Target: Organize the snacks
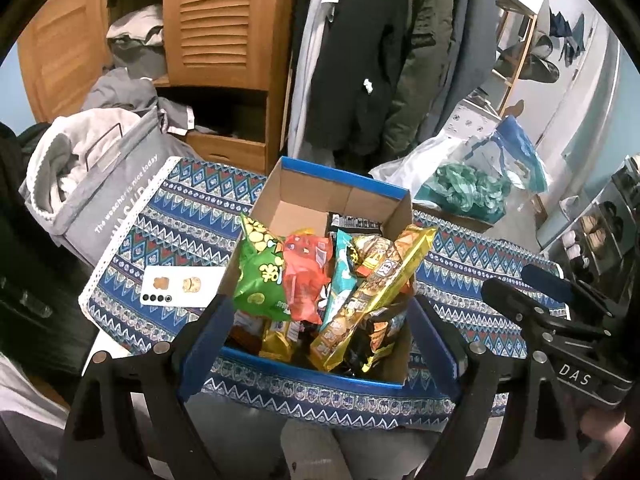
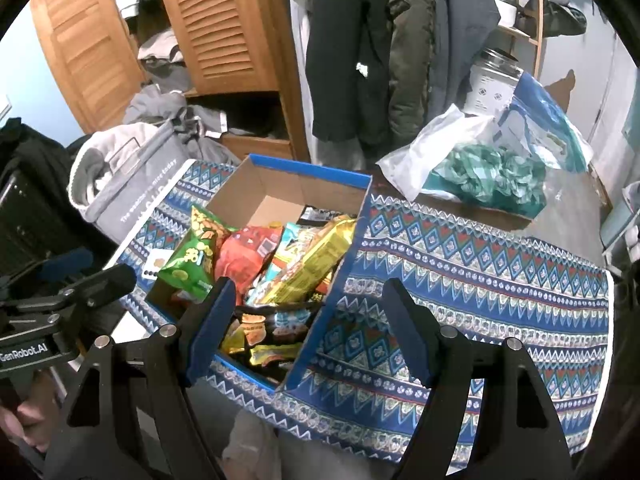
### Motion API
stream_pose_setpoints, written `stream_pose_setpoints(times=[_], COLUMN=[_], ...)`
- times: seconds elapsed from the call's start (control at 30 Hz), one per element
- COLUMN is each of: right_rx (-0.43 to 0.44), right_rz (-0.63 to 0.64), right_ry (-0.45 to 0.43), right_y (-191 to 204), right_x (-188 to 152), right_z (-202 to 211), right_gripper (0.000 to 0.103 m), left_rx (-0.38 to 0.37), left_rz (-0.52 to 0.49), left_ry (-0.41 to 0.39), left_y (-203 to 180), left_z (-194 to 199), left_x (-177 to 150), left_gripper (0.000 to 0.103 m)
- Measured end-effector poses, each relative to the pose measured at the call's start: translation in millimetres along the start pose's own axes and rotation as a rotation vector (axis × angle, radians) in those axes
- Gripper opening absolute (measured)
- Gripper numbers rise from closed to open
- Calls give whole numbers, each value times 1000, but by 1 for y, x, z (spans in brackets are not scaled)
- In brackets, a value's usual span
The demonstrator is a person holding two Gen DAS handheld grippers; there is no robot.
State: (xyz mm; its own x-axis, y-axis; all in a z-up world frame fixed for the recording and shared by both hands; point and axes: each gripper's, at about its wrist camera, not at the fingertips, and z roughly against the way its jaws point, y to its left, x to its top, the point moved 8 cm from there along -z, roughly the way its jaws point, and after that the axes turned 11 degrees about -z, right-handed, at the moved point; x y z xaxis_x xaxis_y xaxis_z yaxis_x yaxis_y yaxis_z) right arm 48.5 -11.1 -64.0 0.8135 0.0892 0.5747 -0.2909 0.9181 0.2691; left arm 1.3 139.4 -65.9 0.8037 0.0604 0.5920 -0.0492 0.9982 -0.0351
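2 words, "nice today", show on the grey cloth bag. Left tongs hang open over the blue cardboard box of snack packs on the patterned blue tablecloth.

Right tongs gape empty by the box's right wall; the left handle reads "GenRobot.AI".

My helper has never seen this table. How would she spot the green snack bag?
Find the cardboard box on the patterned cloth. The green bag stands at the left end of the upright snacks, beside a red bag; it alone is green.
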Motion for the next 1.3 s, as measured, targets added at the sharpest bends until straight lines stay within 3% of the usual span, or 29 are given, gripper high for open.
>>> stream_pose_setpoints(times=[1.3], right_rx=[-1], right_rz=[-9], right_ry=[10], right_y=[-3], right_x=[-1], right_z=[-3], right_gripper=[75], left_rx=[-24], left_rz=[12], left_ry=[8], left_y=[-4], left_z=[-3], left_x=[-5], left_gripper=[89])
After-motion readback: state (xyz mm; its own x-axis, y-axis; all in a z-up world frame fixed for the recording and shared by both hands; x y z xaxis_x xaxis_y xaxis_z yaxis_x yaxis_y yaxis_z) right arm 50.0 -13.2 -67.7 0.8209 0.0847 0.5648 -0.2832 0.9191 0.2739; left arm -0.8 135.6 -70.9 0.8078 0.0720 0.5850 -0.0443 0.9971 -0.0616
